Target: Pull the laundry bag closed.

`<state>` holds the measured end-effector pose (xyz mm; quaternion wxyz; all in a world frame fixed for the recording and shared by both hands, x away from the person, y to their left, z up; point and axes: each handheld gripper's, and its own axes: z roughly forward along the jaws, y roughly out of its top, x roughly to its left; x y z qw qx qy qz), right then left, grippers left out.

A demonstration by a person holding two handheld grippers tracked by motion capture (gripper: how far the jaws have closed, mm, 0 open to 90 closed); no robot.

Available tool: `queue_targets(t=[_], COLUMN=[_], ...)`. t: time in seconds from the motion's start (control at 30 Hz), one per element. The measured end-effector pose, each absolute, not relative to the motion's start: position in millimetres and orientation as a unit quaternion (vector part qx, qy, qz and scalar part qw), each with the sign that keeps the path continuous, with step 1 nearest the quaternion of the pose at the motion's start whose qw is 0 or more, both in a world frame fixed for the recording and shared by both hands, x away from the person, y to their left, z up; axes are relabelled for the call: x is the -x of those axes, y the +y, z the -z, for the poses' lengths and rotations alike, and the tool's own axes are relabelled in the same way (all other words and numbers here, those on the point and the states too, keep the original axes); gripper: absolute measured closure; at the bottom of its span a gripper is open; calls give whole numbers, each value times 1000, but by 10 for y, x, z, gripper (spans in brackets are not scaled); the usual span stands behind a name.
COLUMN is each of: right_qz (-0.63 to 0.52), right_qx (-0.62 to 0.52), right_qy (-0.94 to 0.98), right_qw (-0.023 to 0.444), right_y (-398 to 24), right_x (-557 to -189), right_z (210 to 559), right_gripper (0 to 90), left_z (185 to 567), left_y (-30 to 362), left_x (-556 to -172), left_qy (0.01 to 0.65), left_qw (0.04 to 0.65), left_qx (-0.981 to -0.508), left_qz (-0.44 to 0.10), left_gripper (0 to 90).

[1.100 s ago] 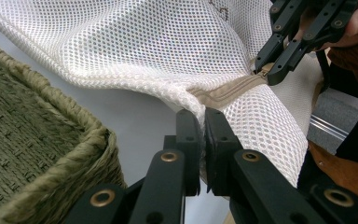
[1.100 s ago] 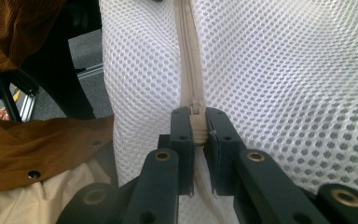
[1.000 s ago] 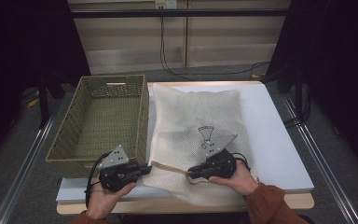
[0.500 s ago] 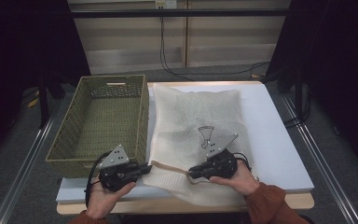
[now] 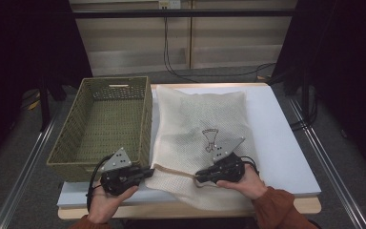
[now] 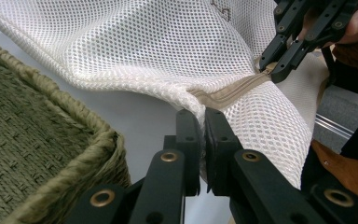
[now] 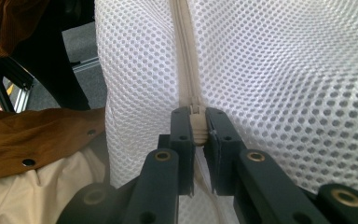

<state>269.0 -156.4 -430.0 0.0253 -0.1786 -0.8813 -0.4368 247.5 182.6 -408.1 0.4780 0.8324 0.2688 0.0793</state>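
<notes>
The table carries a white top with a wooden lip along its near edge. On its left part stands a green woven basket, whose long side runs from the near edge toward the far edge, its near-left corner hanging a little over the table's left edge. Just beside the basket, touching its right wall, lies a white mesh laundry bag, spread flat from near the far edge down to the near edge, where its lower end droops over the wooden lip. A small dark drawing marks the mesh near the middle of the table. A beige zipper band runs across the bag close to the near edge. The left tongs, held by the left hand at the near-left corner of the bag, are pinched tight on a fold of mesh at the zipper band's end, as the left gripper view shows. The right tongs, in the right hand near the middle of the near edge, are clamped on the zipper pull, which sits squeezed between the jaws in the right gripper view.
</notes>
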Motion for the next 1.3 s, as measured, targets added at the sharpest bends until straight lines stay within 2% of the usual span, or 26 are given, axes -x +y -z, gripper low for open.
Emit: queue_targets(t=[1.3], right_qz=[435], right_qx=[204], right_qy=[-877], right_qw=[12], right_y=[-1827], right_x=[-2630], right_z=[4329], right_gripper=[829], left_z=[4092], left_y=[1861], left_x=[-2494], left_qy=[276], left_qw=[474], left_qx=[-832], left_qz=[-79], left_gripper=[858])
